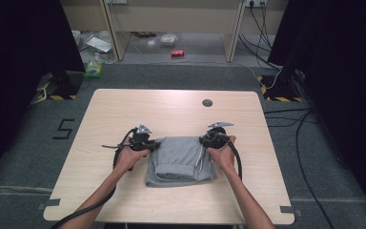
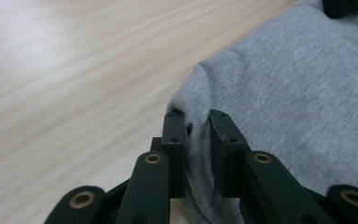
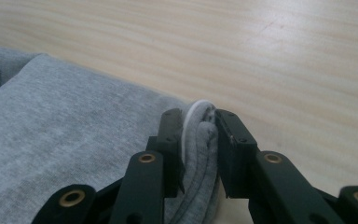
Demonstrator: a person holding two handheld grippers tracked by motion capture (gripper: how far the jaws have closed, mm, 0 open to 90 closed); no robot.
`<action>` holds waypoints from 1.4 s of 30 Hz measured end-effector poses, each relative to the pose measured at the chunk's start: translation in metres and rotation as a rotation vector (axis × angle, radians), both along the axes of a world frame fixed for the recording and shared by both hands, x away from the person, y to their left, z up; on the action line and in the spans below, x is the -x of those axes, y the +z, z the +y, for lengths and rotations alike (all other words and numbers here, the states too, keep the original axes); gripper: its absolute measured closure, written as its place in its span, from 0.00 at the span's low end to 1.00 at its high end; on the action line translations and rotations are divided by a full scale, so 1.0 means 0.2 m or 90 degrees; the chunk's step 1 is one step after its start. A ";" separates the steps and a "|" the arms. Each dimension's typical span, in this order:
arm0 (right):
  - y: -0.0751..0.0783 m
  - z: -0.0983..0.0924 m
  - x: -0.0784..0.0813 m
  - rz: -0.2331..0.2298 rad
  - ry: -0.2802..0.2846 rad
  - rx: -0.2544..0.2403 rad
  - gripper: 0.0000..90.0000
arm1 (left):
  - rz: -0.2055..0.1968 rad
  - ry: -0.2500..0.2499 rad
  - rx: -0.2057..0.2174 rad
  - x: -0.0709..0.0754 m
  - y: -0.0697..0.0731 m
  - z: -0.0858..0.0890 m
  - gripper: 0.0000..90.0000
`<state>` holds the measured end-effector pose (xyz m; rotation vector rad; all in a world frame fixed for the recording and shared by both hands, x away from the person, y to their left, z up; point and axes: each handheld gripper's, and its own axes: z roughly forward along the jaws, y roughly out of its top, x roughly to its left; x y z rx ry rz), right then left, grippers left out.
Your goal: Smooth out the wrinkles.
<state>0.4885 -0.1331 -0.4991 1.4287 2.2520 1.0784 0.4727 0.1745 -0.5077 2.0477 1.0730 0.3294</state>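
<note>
Grey folded garment (image 1: 180, 161) lies flat on the wooden table (image 1: 171, 109), w/ both grippers clamped on its far corners. Left gripper (image 2: 196, 135) pinches a bunched fold at the far-left corner; cloth fills the gap between its fingers (image 2: 174, 140), and the rest of the garment spreads off to the right of them and back toward the person. Right gripper (image 3: 199, 140) is nipped on the far-right corner, a thick roll of several layers incl. a white trim edge (image 3: 192, 114) squeezed between its fingers (image 3: 233, 144); the bulk lies left of them. In the high view the left gripper (image 1: 148, 143) and right gripper (image 1: 208, 139) sit at opposite ends of the far edge, so that edge runs finger to finger, approx. level across the table. Neither hand is nearer; grip looks symmetric. Prob. next: lift or fold that edge, both hands moving together, else the fold skews. Bare table lies beyond both fingertips.
</note>
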 end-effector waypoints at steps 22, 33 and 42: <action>-0.01 0.06 -0.21 -0.004 -0.031 0.008 0.80 | 0.002 0.039 -0.042 -0.20 0.02 0.00 0.84; 0.03 0.02 -0.20 -0.015 -0.051 0.008 0.67 | 0.013 0.059 -0.033 -0.20 0.02 0.04 0.68; 0.07 0.00 -0.19 -0.023 -0.065 0.002 0.57 | 0.023 0.083 0.009 -0.18 0.09 0.12 0.49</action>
